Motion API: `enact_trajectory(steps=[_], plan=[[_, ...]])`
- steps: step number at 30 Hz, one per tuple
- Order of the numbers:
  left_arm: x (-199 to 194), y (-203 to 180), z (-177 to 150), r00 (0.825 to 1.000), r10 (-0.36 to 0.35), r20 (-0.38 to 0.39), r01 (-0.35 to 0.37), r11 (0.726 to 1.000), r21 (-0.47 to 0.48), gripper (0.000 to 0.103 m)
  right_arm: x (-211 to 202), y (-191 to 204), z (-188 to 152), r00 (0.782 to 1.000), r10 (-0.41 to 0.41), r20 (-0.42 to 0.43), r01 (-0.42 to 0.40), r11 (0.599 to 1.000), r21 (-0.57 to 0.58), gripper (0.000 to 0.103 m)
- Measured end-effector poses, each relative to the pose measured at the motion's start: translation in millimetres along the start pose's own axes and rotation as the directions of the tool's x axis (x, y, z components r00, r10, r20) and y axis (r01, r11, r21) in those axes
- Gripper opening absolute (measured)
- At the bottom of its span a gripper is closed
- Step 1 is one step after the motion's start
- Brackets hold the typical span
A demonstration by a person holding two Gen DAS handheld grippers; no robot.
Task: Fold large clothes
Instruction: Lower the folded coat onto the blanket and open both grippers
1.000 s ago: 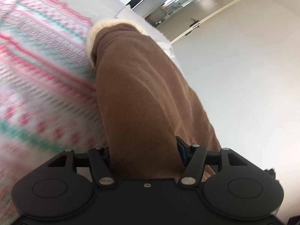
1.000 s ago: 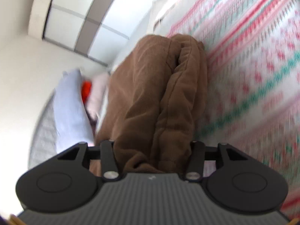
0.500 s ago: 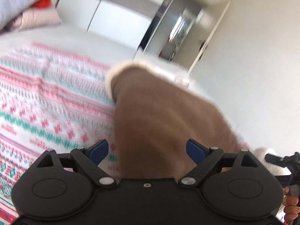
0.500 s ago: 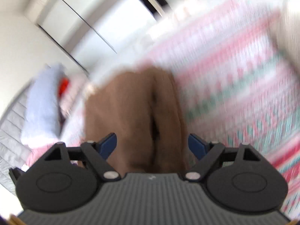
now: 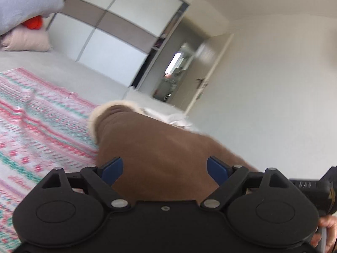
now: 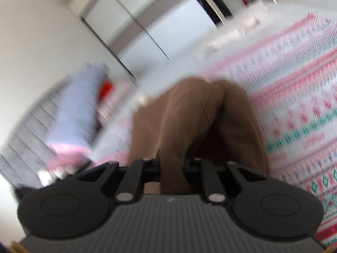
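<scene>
A brown garment (image 5: 160,143) with a cream fleecy edge (image 5: 99,113) lies on a pink, green and white patterned blanket (image 5: 42,126). My left gripper (image 5: 164,168) hovers over the garment's near end. Its blue pads (image 5: 111,167) stand wide apart and clear of the cloth, and the jaws are closing slightly. In the blurred right wrist view, the garment (image 6: 189,109) bunches into two humps. My right gripper (image 6: 172,166) is closing, with its fingers pinched on a narrow fold of the brown cloth. The blanket (image 6: 305,105) stretches away to the right.
A pale blue pillow (image 5: 27,2), a pink pillow (image 5: 25,42) and something red (image 5: 34,22) are piled at the head of the bed. A wardrobe (image 5: 118,33) and an open door (image 5: 202,71) stand behind. A hand (image 5: 326,229) on the other gripper's handle shows at the lower right.
Both grippers let go of the brown garment and opened wide. The right one has since shut again on a fold; the left stays wide. Both views rolled and lifted toward the room.
</scene>
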State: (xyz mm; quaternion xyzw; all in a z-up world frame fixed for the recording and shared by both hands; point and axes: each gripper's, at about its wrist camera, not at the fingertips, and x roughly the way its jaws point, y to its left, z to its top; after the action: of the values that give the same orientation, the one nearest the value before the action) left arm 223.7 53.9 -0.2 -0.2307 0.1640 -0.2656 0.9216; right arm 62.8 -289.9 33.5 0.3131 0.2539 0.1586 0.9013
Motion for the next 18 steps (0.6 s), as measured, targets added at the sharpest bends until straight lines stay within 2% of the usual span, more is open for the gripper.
enact_trajectory(steps=[1, 3, 5, 6, 8, 9, 10, 11, 13, 15, 17, 18], plan=[[5.5, -3.9, -1.1, 1.0, -0.019, -0.011, 0.019, 1.0, 0.016, 0.085, -7.1, -1.8, 2.9, 1.0, 0.011, 0.017, -0.011, 1.0, 0.018, 0.012], [15.8, -18.8, -9.2, 0.997, -0.046, -0.058, 0.05, 0.995, 0.084, 0.085, -15.0, -15.3, 3.7, 0.999, -0.034, 0.011, 0.033, 0.998, 0.056, 0.012], [32.4, -32.4, -22.9, 0.986, -0.051, -0.158, 0.078, 0.983, 0.167, 0.086, -5.3, -42.1, 0.3, 0.994, -0.089, -0.065, 0.099, 0.981, 0.167, 0.012], [39.0, -37.7, -32.7, 0.982, -0.035, -0.188, 0.078, 0.971, 0.225, 0.085, 2.7, -57.3, -5.6, 0.983, -0.127, -0.132, 0.153, 0.964, 0.218, 0.013], [42.6, -54.4, -48.6, 0.978, 0.001, -0.209, 0.085, 0.911, 0.404, 0.086, 17.7, -73.4, -20.0, 0.96, -0.175, -0.22, 0.229, 0.942, 0.246, 0.014], [42.7, -59.9, -52.7, 0.976, 0.017, -0.219, 0.089, 0.881, 0.464, 0.086, 18.4, -69.2, -22.5, 0.955, -0.193, -0.226, 0.241, 0.948, 0.21, 0.014], [41.0, -62.7, -54.0, 0.974, 0.021, -0.227, 0.096, 0.863, 0.495, 0.086, 16.7, -61.4, -22.0, 0.952, -0.206, -0.225, 0.246, 0.955, 0.167, 0.016], [39.9, -61.7, -52.8, 0.971, 0.011, -0.238, 0.111, 0.862, 0.495, 0.086, 13.2, -54.2, -22.1, 0.951, -0.213, -0.224, 0.246, 0.96, 0.133, 0.019], [39.0, -56.0, -47.5, 0.969, -0.021, -0.247, 0.136, 0.878, 0.458, 0.087, 5.2, -39.0, -16.9, 0.952, -0.23, -0.2, 0.248, 0.966, 0.074, 0.028], [38.4, -51.8, -40.9, 0.969, -0.053, -0.241, 0.154, 0.892, 0.425, 0.087, -3.5, -28.1, -7.1, 0.964, -0.22, -0.151, 0.227, 0.973, 0.035, 0.059], [40.0, -48.6, -35.5, 0.973, -0.062, -0.224, 0.152, 0.897, 0.415, 0.088, -7.3, -20.7, 4.1, 0.976, -0.203, -0.085, 0.203, 0.979, -0.006, 0.069], [41.7, -47.6, -33.4, 0.975, -0.058, -0.214, 0.144, 0.899, 0.413, 0.088, -6.4, -17.3, 10.1, 0.975, -0.213, -0.057, 0.211, 0.977, -0.033, 0.069]])
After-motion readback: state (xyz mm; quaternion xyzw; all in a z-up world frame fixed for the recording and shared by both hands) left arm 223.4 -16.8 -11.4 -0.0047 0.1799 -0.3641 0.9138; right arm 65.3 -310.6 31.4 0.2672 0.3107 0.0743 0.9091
